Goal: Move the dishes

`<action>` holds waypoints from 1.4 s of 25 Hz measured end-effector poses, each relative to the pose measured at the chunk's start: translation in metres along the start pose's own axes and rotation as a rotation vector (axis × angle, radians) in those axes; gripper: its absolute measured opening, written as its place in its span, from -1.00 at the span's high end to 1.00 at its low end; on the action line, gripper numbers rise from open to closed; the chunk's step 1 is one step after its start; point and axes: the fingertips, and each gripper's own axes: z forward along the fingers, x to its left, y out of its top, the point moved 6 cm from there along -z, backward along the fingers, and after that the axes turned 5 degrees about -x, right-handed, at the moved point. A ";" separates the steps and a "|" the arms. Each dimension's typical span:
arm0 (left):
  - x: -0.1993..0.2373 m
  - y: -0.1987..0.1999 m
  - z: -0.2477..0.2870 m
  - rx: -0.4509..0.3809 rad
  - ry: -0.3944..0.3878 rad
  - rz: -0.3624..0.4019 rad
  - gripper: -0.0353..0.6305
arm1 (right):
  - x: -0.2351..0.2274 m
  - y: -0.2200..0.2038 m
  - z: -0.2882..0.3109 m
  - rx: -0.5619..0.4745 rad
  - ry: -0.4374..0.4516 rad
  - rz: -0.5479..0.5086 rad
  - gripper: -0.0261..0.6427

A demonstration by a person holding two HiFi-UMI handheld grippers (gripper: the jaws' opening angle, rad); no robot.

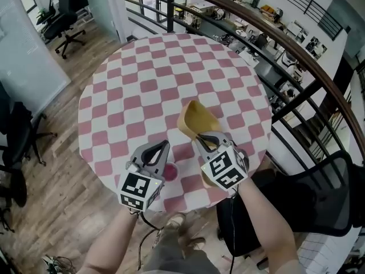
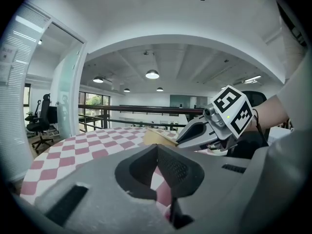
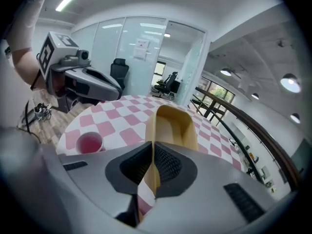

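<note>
Dish: a mustard-yellow dish [image 1: 197, 121] with upright walls is held tilted over the near right part of the counter. Whether its underside touches the cloth cannot be told.
Grip on dish: the near rim is clamped between the pads of the right hand-held gripper [image 1: 204, 137]. In the right gripper view the dish wall is seen edge-on between the closed jaws.
Right hand-held gripper: it is pointed downward and away from the person, with its marker cube turned up toward the head camera.
Left hand-held gripper [image 1: 165, 145]: the jaws are brought together at the tips and nothing is gripped between them. It is held just left of the right one, apart from the dish.
Pink cup [image 1: 170, 172]: a small pink cup is stood on the counter close to its near edge. In the head view it is partly covered by the left hand-held gripper, which is held above it and apart from it.
Counter [image 1: 142, 79]: it is round and covered with a pink-and-white checked cloth.
Surroundings: a dark curved railing [image 1: 285, 39] is seen beyond the counter. An office chair [image 1: 63, 13] is stood on the wood floor at upper left.
</note>
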 end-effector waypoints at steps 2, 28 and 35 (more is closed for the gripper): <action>0.006 -0.014 0.003 0.023 0.011 -0.009 0.86 | 0.007 -0.006 0.014 0.026 0.032 -0.066 0.83; 0.017 -0.061 0.001 0.120 0.037 -0.049 0.85 | 0.056 -0.038 0.074 0.207 0.193 -0.168 0.81; 0.013 -0.032 -0.014 0.089 0.021 -0.030 0.85 | 0.048 -0.006 0.041 0.065 0.099 -0.032 0.81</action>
